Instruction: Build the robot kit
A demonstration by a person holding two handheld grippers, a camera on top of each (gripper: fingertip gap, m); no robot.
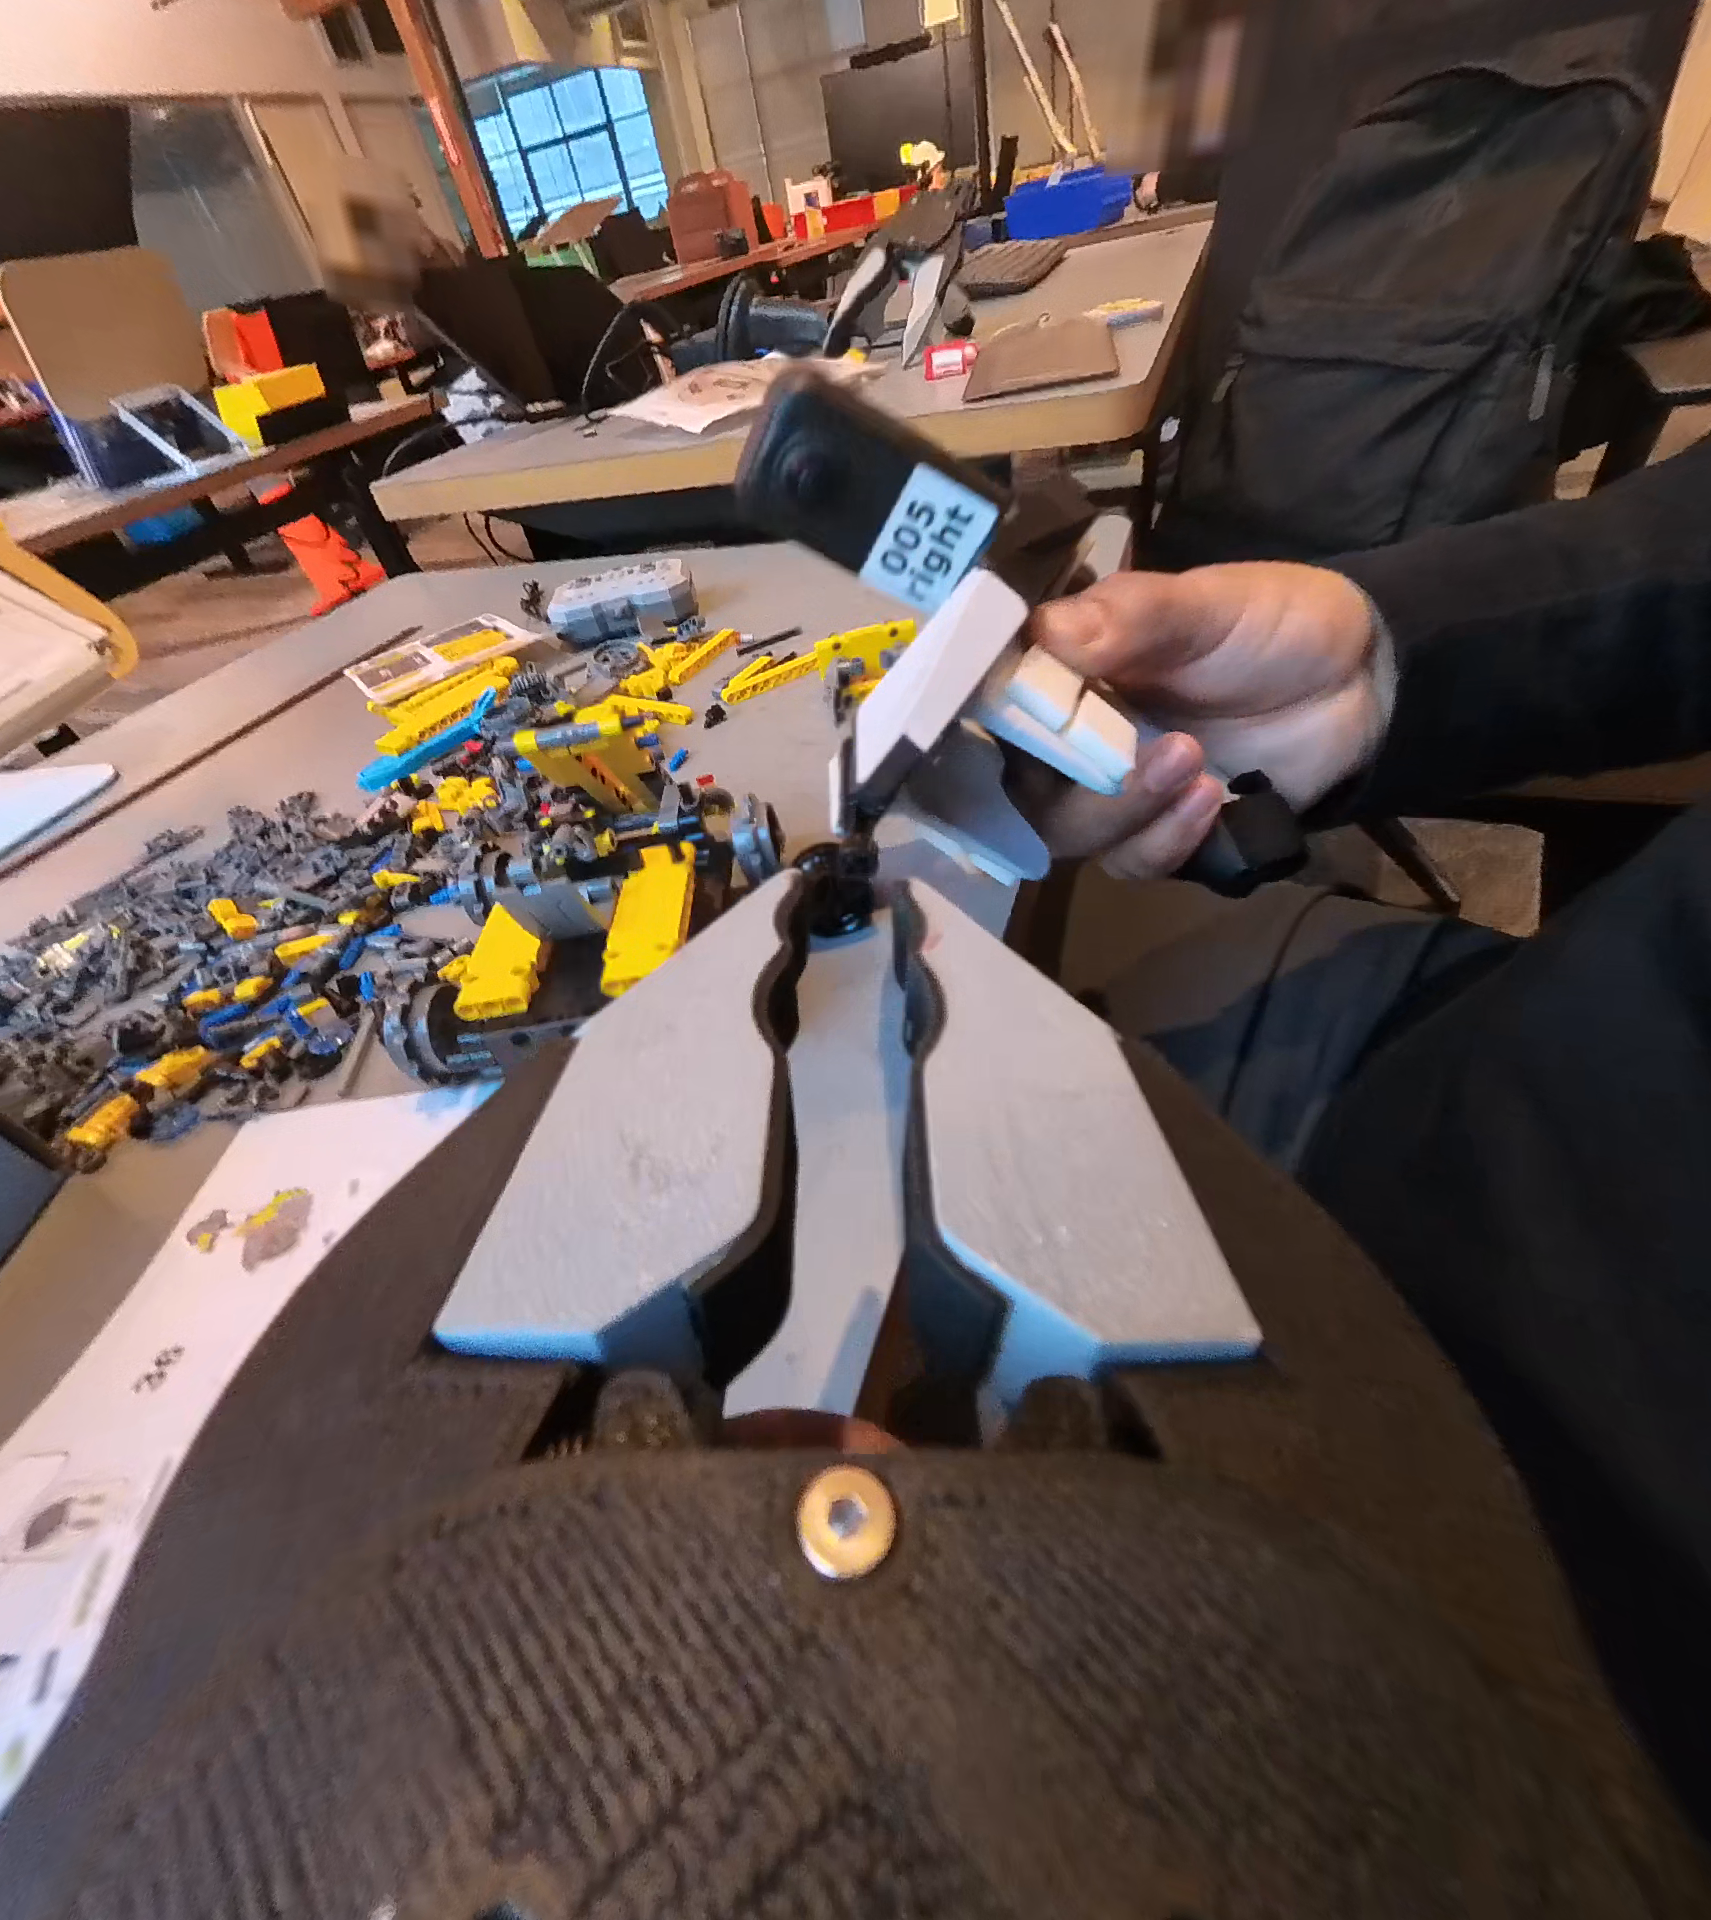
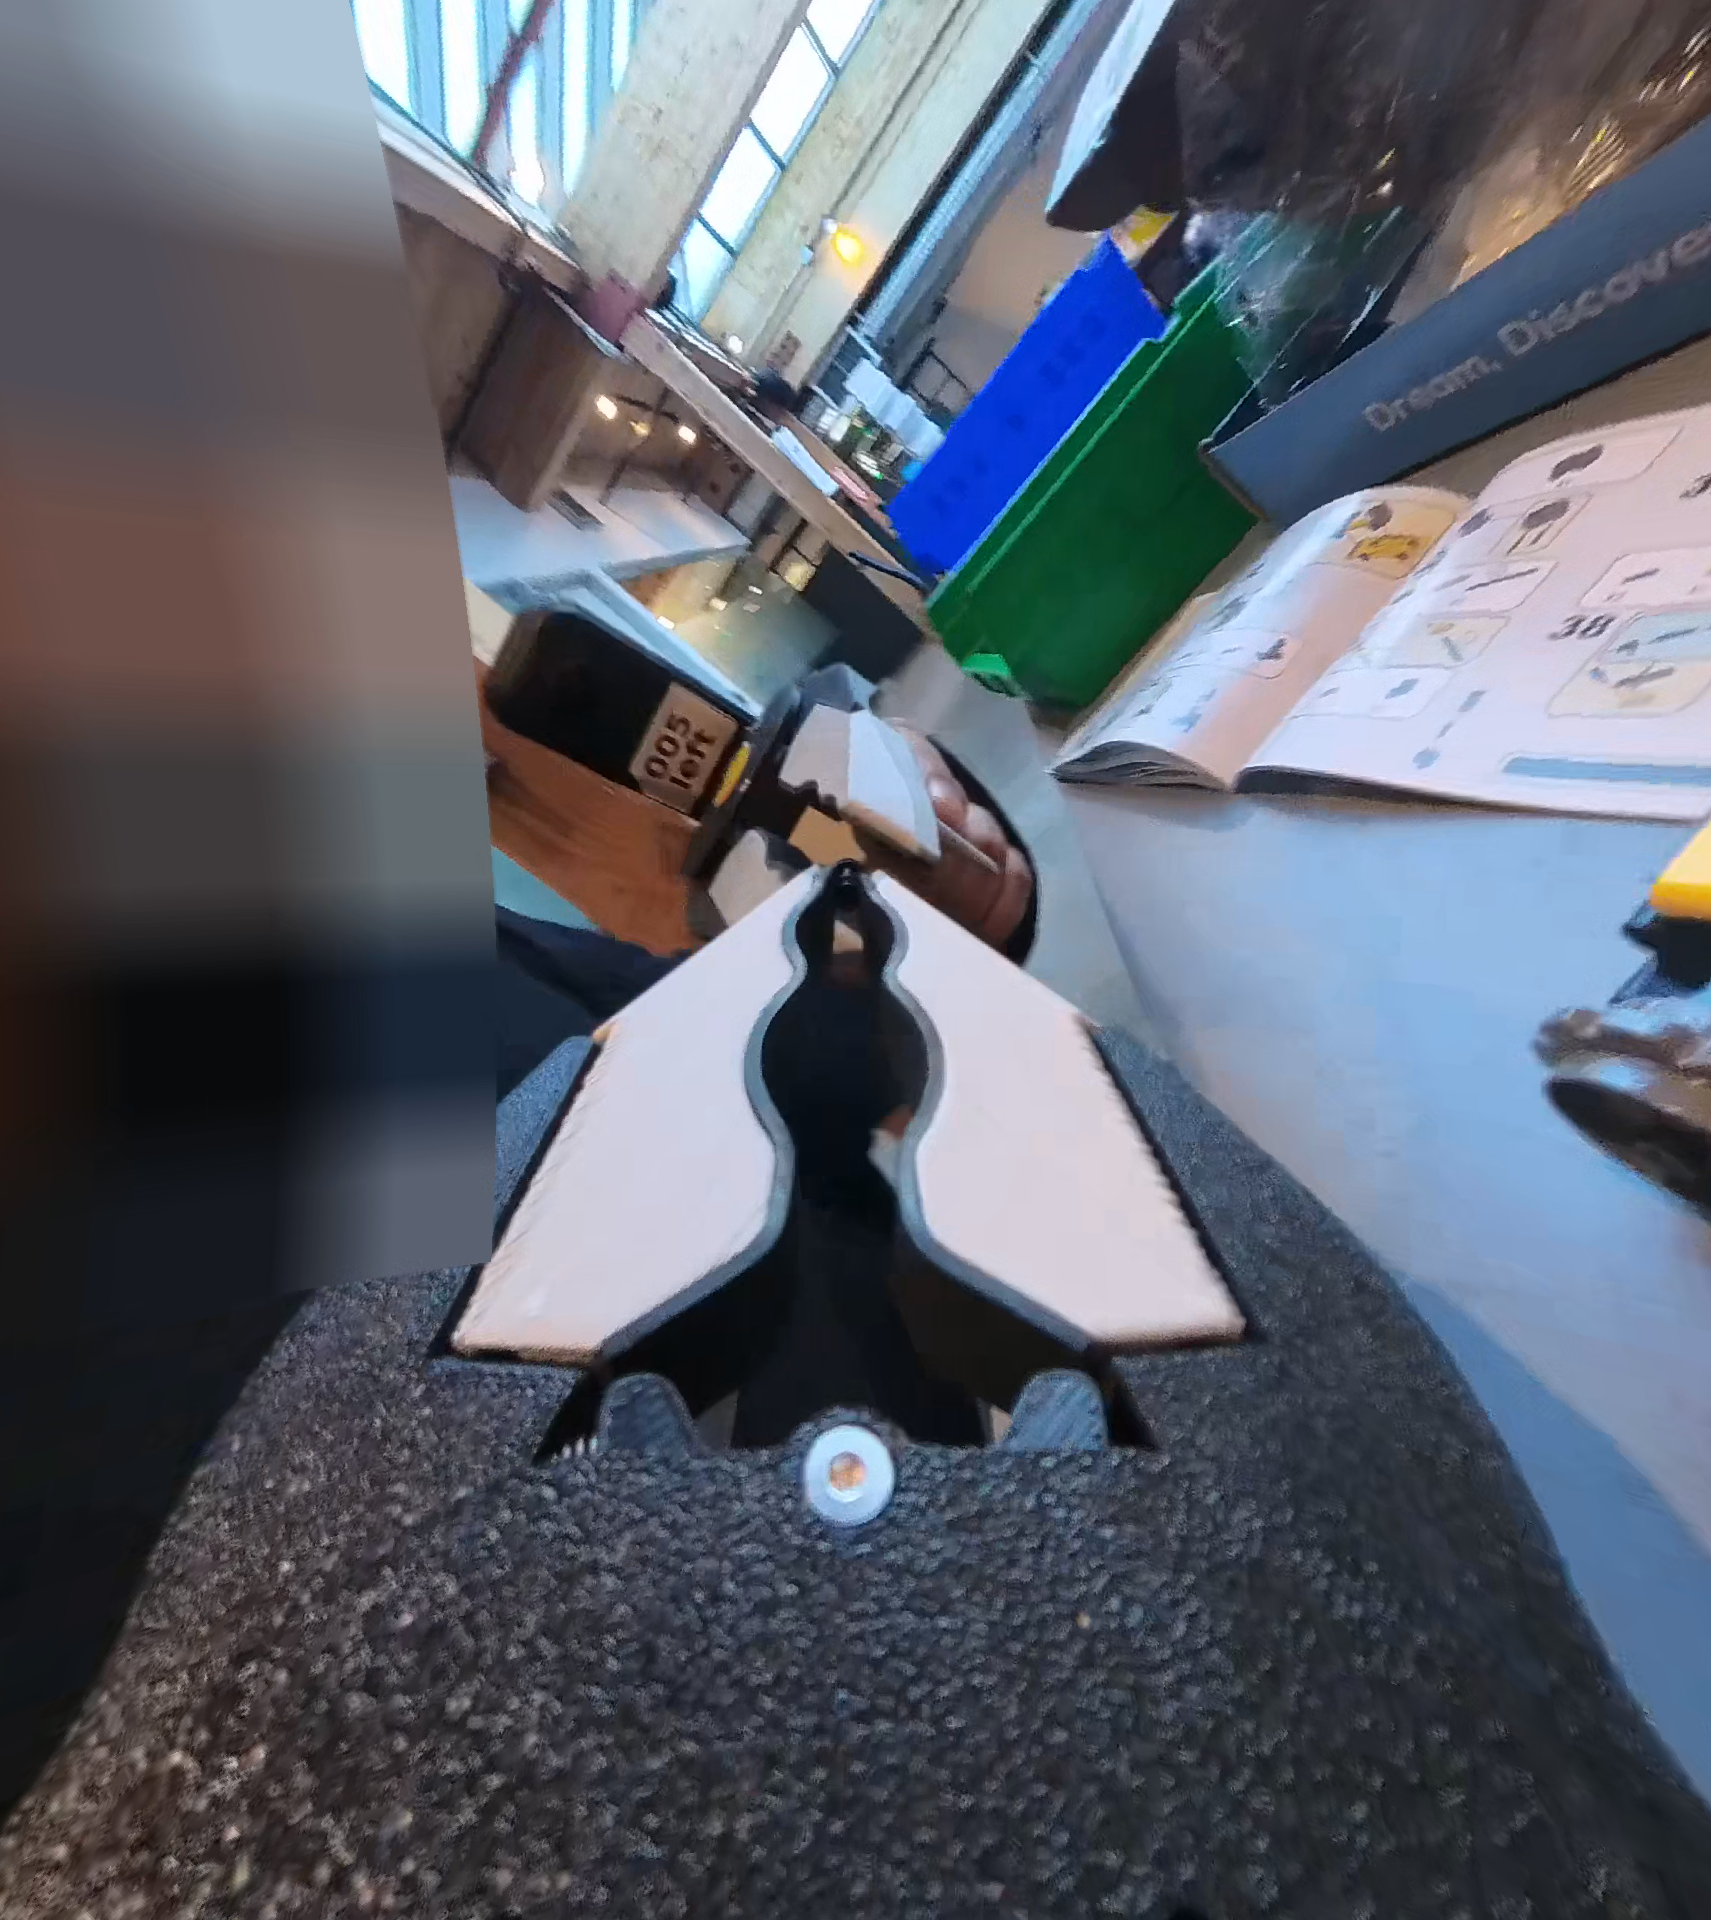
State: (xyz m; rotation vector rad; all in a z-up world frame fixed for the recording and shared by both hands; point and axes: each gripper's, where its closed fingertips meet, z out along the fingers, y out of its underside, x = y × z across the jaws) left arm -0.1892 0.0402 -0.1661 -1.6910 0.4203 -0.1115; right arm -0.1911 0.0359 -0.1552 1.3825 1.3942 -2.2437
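My left gripper (image 1: 846,906) is shut at its tips on a small black round piece (image 1: 833,885), held above the table's near edge. My right gripper (image 1: 856,821) comes in from the right in a person's hand (image 1: 1215,707), and its tips meet the same black piece from above. In the right wrist view my right gripper (image 2: 843,896) is closed at the tips on a small black pin (image 2: 843,879). The left gripper (image 2: 778,800) sits just beyond it, tip to tip. I cannot tell whether the pin and the round piece are joined.
A pile of small grey, blue and yellow building parts (image 1: 207,977) lies left on the grey table (image 1: 290,727), beside a partly built yellow and grey model (image 1: 602,883). An open instruction booklet (image 2: 1453,644) and a dark box (image 2: 1557,312) lie nearby. A backpack (image 1: 1402,291) rests on a chair. Less than 4 cm separates the two grippers' tips.
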